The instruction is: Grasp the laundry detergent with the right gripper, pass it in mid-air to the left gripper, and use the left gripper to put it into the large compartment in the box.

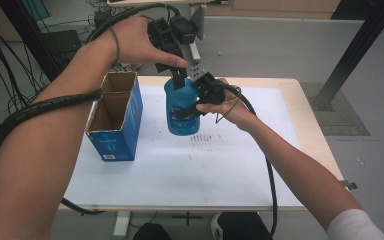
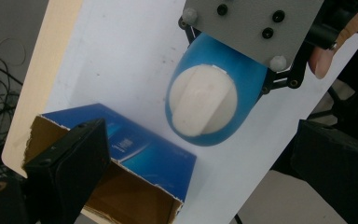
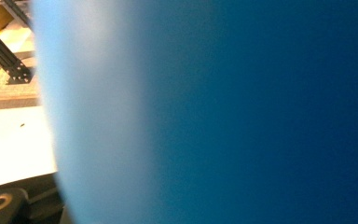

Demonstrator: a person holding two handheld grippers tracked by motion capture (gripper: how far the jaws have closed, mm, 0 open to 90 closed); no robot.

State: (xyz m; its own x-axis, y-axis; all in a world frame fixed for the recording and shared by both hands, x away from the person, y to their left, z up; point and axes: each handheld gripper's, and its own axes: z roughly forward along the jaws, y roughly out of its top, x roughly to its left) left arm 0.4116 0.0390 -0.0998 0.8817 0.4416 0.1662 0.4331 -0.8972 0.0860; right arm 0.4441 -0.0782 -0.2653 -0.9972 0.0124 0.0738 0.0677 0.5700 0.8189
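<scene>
**Blue bottle lifted, box still waiting**

The right hand-held gripper (image 1: pixel 200 97) clamps the blue bottle (image 1: pixel 181 110) by its side, holding it in the air above the desk (image 1: pixel 240 165). The left hand-held gripper (image 1: pixel 180 75) hovers over the white cap (image 2: pixel 204 100), jaws spread wide and empty. The open blue carton (image 1: pixel 114 117) stands just beside; judging by this, packing remains undone.

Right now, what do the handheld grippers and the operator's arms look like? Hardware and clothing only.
Both are black two-jaw grippers. The left gripper carries a grey three-cornered plate; the right gripper has one too, with black screws. A thick black cable wraps the left forearm, and another trails under the right. There is a thin dark band on the left wrist and a white short sleeve on the right arm.
</scene>
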